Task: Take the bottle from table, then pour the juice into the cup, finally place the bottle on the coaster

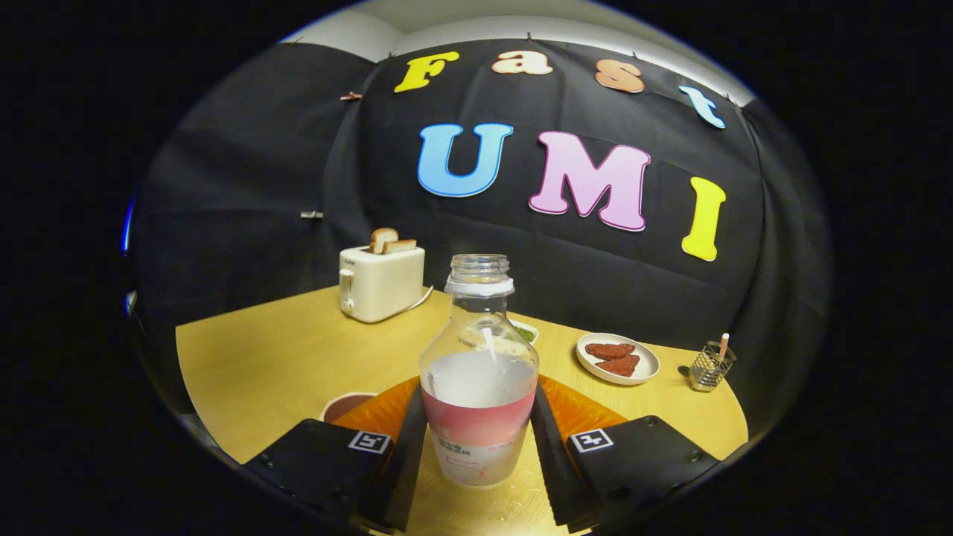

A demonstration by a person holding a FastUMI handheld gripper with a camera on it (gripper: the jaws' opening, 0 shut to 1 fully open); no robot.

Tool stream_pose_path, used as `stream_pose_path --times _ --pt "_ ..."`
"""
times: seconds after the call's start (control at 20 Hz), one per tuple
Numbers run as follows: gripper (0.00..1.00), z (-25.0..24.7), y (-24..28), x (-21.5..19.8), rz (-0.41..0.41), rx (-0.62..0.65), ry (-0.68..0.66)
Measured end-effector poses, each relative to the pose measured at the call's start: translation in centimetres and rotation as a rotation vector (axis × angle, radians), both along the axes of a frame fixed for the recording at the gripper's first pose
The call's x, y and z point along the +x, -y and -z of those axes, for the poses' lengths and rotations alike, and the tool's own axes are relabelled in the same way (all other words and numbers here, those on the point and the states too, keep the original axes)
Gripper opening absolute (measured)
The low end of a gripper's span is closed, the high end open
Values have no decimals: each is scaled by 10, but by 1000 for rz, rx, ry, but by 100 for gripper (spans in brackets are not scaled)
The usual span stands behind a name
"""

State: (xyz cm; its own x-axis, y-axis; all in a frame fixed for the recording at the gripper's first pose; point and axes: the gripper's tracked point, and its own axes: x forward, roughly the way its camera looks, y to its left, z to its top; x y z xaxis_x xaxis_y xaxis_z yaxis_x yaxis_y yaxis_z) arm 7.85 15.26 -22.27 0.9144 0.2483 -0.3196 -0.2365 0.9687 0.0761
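A clear bottle [479, 372] with a pink and white label and no cap stands upright between my fingers. My gripper [479, 428] is shut on the bottle, one finger pressing each side of its label. Behind the bottle an orange coaster [588, 409] lies on the wooden table [260, 357], showing on both sides of the bottle. The rim of a pinkish cup [346, 406] peeks out just beyond my left finger, beside the coaster's left end. I cannot tell whether the bottle's base rests on the table.
A cream toaster [381, 281] holding two slices of bread stands at the back left. A white plate [618, 359] with reddish-brown pieces sits back right, next to a wire holder [711, 366]. A small dish with green food [526, 331] lies behind the bottle.
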Motion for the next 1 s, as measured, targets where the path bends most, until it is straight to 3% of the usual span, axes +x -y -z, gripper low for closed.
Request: stream_pose_path --times 0.2,0.5,1.0 --pt "72 -16 23 45 59 81 60" --pt "73 13 31 101 77 82 88" --pt "74 75 21 141 90 101 37"
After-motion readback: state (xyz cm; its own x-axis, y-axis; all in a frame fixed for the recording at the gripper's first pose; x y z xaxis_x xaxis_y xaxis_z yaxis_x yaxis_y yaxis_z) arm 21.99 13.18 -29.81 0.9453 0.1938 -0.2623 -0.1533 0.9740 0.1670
